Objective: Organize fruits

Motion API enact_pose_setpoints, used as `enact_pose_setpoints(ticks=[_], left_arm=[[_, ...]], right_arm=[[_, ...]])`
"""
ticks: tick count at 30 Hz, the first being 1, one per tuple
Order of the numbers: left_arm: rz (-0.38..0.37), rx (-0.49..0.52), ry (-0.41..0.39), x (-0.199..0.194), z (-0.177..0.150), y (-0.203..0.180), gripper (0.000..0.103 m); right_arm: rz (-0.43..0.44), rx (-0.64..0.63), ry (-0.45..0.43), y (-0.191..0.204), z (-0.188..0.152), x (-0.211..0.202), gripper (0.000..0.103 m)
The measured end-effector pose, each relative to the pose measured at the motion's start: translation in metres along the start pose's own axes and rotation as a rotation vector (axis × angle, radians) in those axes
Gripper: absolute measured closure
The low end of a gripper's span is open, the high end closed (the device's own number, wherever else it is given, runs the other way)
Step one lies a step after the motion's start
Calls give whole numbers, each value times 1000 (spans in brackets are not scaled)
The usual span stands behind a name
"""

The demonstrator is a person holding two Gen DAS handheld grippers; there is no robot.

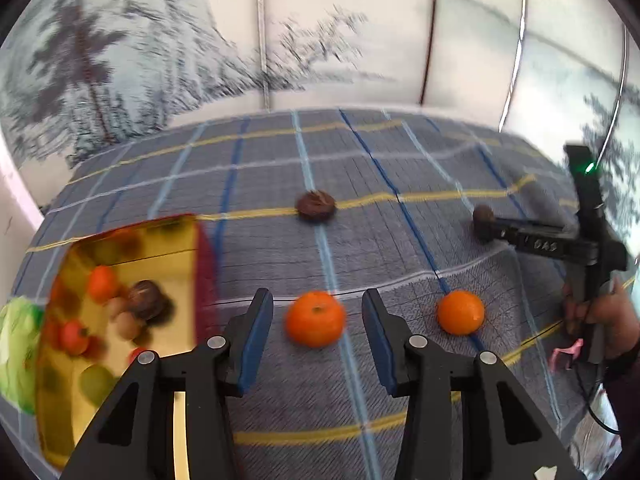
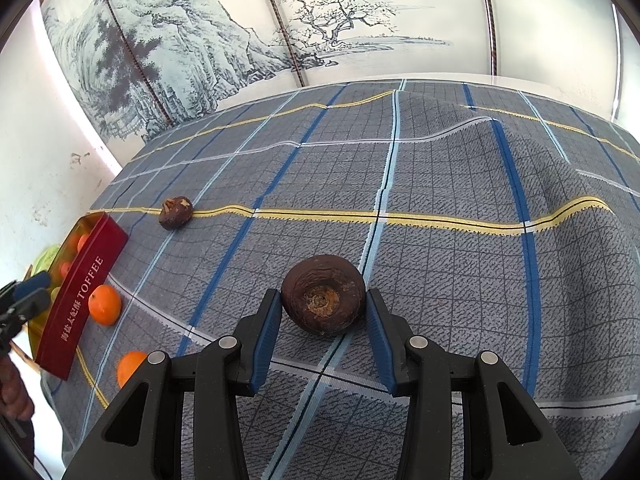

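My left gripper point(image 1: 318, 306) is open, its fingers on either side of an orange point(image 1: 315, 319) on the cloth, not touching it. A second orange point(image 1: 460, 312) lies to the right. A red and gold tin point(image 1: 132, 248) at the left holds several fruits. My right gripper point(image 2: 323, 300) is open around a dark brown fruit point(image 2: 323, 294), its pads close to the fruit's sides; it also shows in the left wrist view point(image 1: 482, 216). Another brown fruit point(image 1: 315, 206) lies farther back, also in the right wrist view point(image 2: 175, 213). Both oranges point(image 2: 105, 305) point(image 2: 130, 366) show beside the tin point(image 2: 82, 292).
A grey plaid cloth point(image 2: 440, 264) covers the table, rumpled into ridges at the right. A painted landscape wall point(image 2: 240, 40) stands behind. A green leafy thing point(image 1: 16, 344) lies left of the tin. A hand point(image 1: 600, 320) holds the right gripper's handle.
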State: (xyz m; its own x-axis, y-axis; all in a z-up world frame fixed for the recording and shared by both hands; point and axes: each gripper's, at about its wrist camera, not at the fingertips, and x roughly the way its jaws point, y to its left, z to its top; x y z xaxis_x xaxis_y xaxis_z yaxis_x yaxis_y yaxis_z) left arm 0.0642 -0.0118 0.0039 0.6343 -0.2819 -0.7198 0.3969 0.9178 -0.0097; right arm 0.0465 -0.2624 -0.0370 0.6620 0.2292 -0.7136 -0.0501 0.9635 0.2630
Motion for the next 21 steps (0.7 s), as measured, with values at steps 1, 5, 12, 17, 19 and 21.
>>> enact_pose_setpoints(ticks=[1, 5, 12, 17, 19, 21], left_arm=[[10, 12, 23, 11, 2, -5, 61], [90, 75, 78, 39, 2, -18, 63], [97, 113, 2, 28, 0, -21, 103], [37, 25, -88, -6, 2, -5, 103], [20, 16, -98, -11, 1, -1, 101], [12, 29, -99, -10, 1, -1, 99]], right_arm=[[1, 0, 0, -2, 0, 0, 59], [1, 1, 0, 0, 0, 0, 59], [4, 3, 0, -4, 0, -1, 58], [-1, 0, 0, -2, 0, -1, 58], [0, 0, 0, -1, 0, 0, 58], [-1, -1, 0, 0, 0, 0, 58]])
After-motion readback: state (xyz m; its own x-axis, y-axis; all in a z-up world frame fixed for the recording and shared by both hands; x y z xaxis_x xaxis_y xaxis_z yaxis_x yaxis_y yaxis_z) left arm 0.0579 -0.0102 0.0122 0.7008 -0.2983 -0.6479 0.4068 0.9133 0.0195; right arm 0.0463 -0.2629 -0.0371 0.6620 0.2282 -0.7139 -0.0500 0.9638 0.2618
